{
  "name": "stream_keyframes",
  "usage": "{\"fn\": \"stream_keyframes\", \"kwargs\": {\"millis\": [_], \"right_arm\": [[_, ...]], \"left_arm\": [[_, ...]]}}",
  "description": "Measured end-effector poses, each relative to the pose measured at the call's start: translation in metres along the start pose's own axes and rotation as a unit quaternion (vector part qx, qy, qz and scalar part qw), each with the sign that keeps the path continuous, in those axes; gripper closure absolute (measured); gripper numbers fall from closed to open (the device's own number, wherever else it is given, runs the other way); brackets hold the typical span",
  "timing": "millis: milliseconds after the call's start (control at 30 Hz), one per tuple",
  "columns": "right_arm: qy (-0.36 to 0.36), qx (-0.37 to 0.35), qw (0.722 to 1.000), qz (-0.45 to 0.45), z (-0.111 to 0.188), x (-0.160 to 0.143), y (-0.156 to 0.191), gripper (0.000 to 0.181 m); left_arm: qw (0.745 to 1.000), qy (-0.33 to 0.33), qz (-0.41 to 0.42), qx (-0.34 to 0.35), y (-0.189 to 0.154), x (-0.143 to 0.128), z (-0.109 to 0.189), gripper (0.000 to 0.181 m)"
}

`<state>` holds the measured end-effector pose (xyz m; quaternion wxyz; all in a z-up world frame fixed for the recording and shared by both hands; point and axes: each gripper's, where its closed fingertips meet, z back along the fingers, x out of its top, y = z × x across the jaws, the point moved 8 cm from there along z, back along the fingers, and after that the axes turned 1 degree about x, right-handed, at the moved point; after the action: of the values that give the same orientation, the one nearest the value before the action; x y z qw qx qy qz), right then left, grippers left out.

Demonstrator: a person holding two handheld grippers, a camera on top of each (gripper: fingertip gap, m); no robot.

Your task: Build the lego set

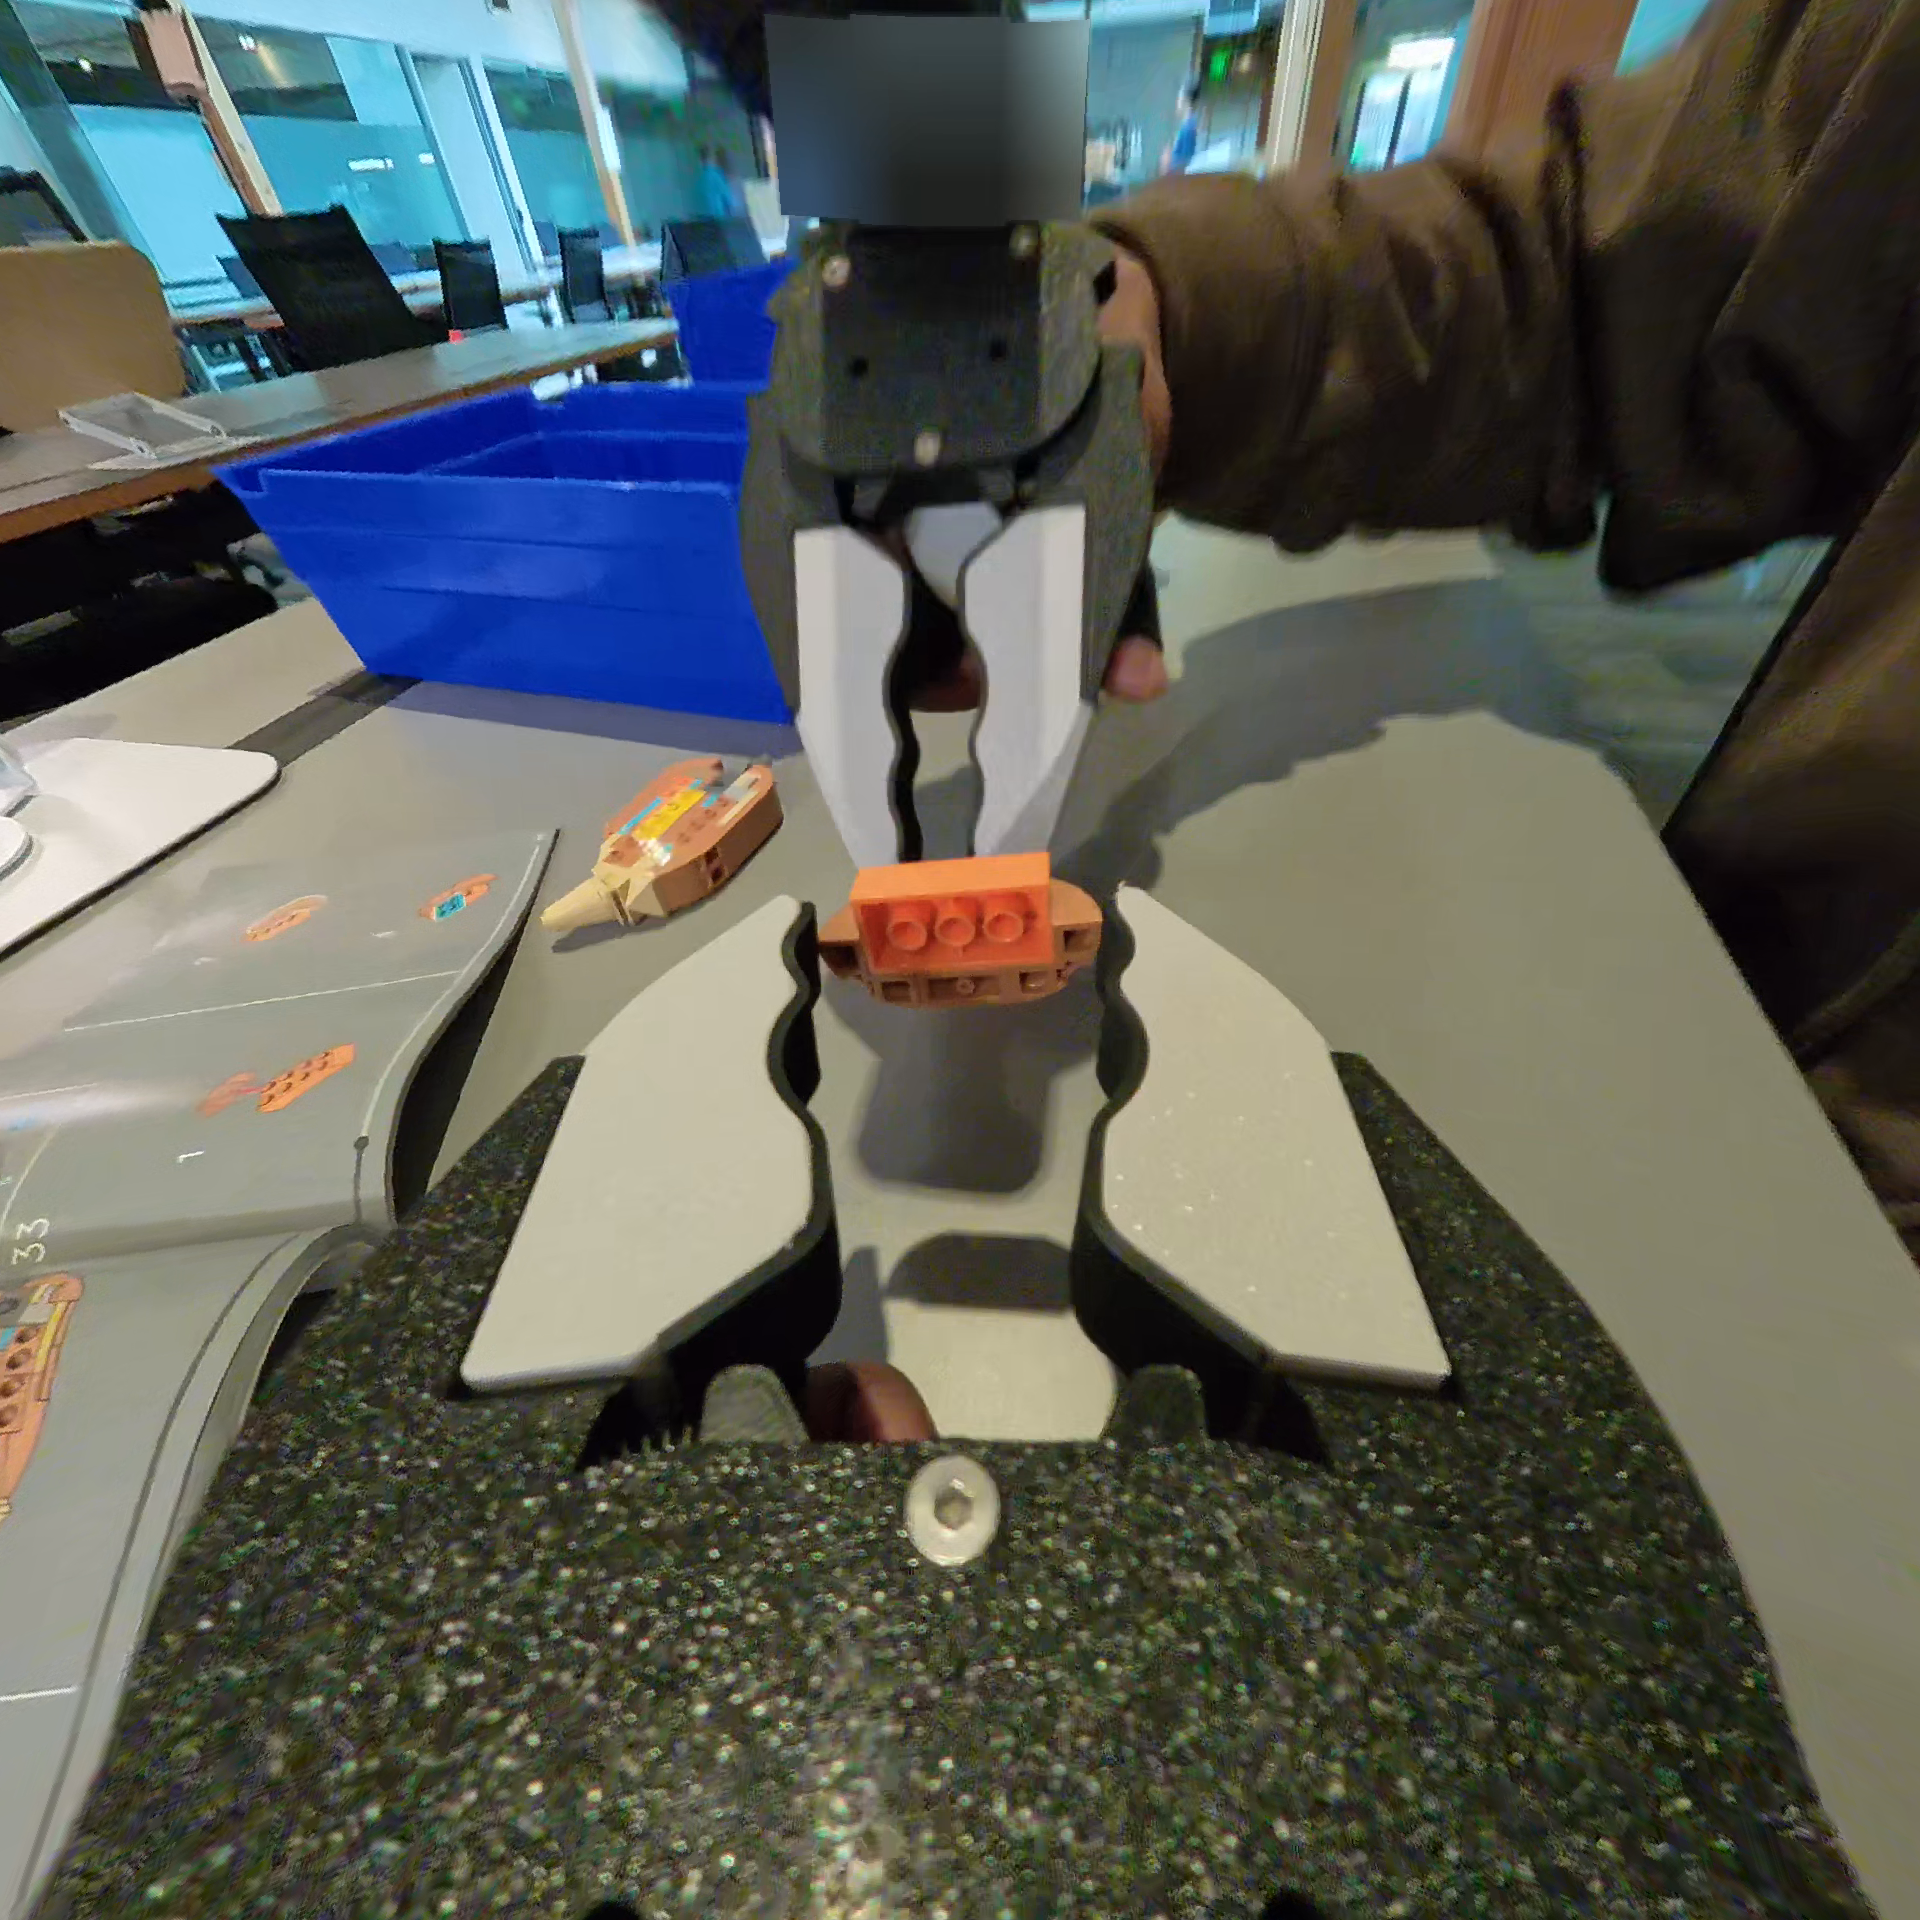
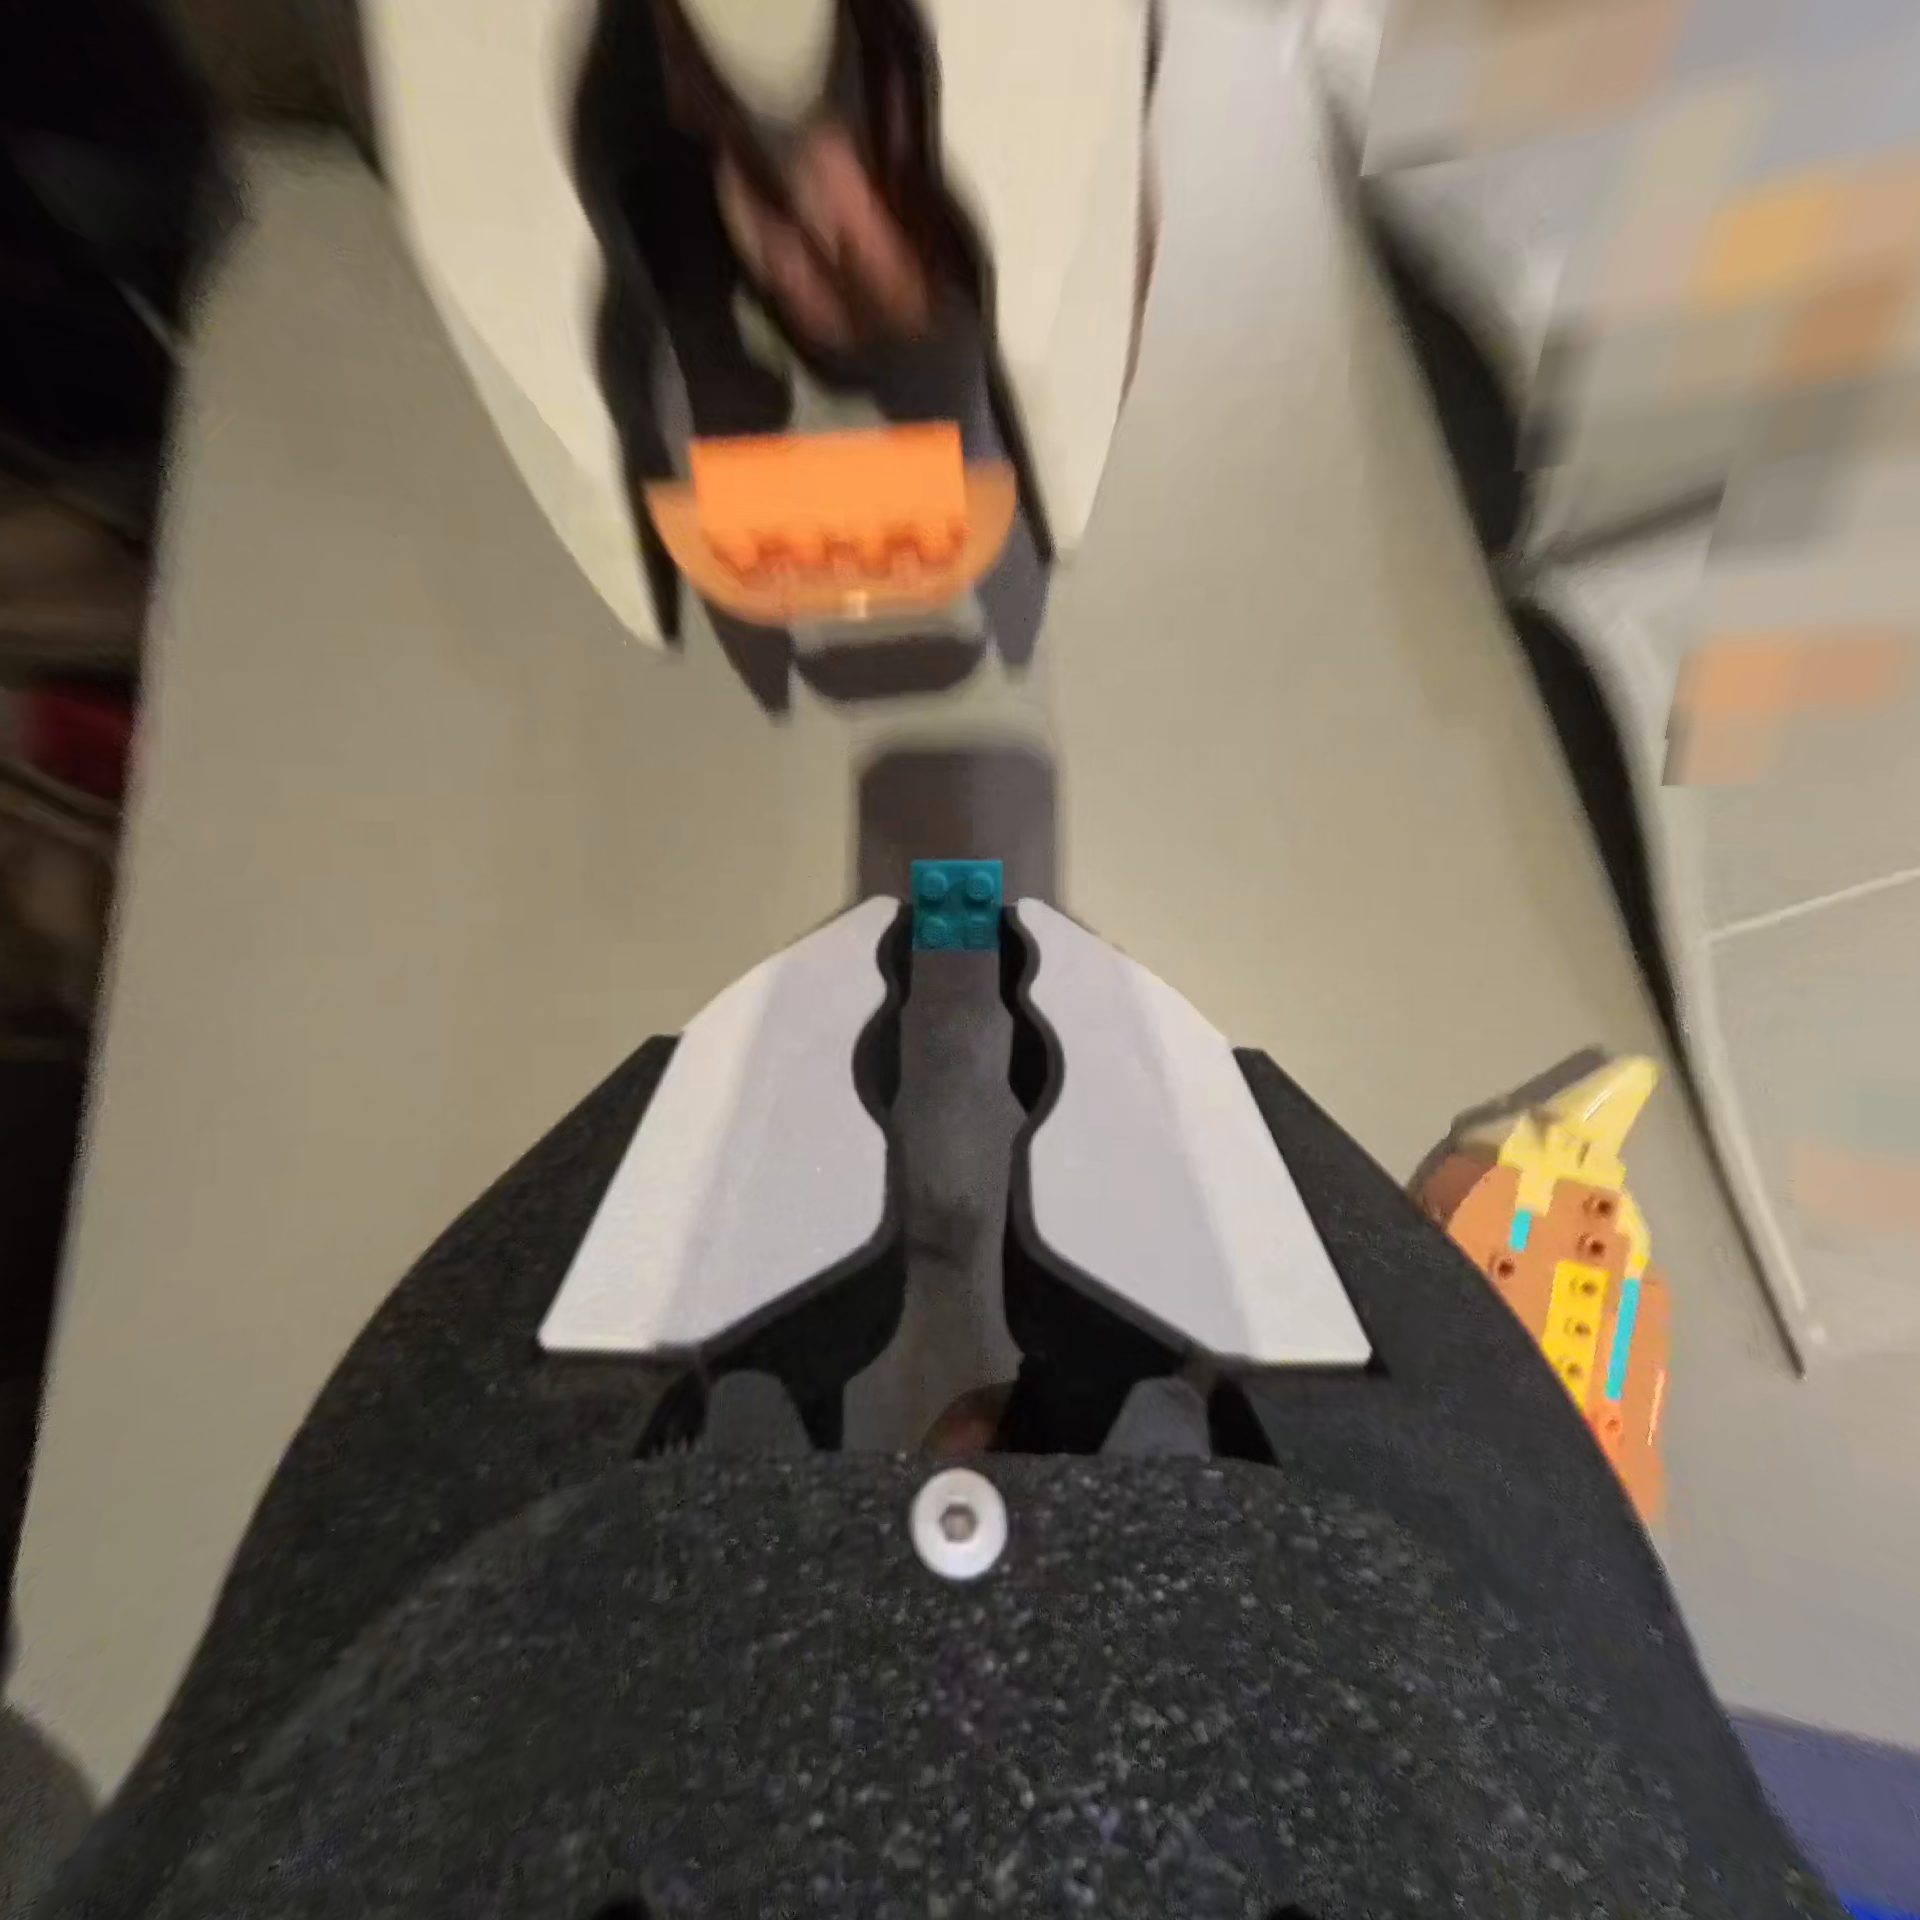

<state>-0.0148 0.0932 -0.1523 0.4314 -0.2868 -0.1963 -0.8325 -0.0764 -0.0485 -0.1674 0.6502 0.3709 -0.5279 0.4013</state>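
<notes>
Orange brick assembly (image 1: 961, 940): bright orange block with three studs facing the left camera, seated on a darker brown-orange curved piece. It sits between the fingertips of the left tool (image 1: 961, 935); contact at the tips looks like a grasp on both ends, jaws set wide. It's off the bench (image 1: 1403, 935), with its shadow on the surface below.

Right tool (image 2: 956, 920) is clenched on a small teal plate (image 2: 956, 904), four studs, pinched at the very tips. In the left view the right tool (image 1: 940, 847) points down at the orange brick assembly from above and behind, tips just at its top edge. A hand (image 1: 1127, 499) in a brown sleeve wraps the tool body. In the right view the assembly (image 2: 826, 520) is blurred, well ahead of the teal plate, so how close the two are is unclear.

Left of the orange brick assembly: a partly built brown, tan and yellow model (image 1: 675, 852) lying on the bench, and beyond it an open instruction booklet (image 1: 291, 997). Behind it, blue bins (image 1: 499, 561). Right of the assembly the bench is bare grey out to its edge.
</notes>
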Motion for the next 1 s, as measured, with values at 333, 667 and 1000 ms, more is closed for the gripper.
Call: {"fn": "stream_keyframes", "kwargs": {"millis": [333, 667, 1000], "right_arm": [[-0.289, 0.012, 0.957, -0.032, 0.023, 0.046, 0.028, 0.166], [-0.345, 0.028, 0.937, -0.054, 0.026, 0.05, 0.027, 0.166], [-0.362, 0.032, 0.93, -0.054, 0.023, 0.052, 0.031, 0.166]], "left_arm": [[0.979, -0.181, 0.076, -0.054, 0.0, 0.017, 0.013, 0.129], [0.977, -0.204, 0.045, -0.033, -0.002, 0.021, 0.016, 0.129], [0.976, -0.213, 0.042, -0.036, -0.003, 0.023, 0.016, 0.129]]}}
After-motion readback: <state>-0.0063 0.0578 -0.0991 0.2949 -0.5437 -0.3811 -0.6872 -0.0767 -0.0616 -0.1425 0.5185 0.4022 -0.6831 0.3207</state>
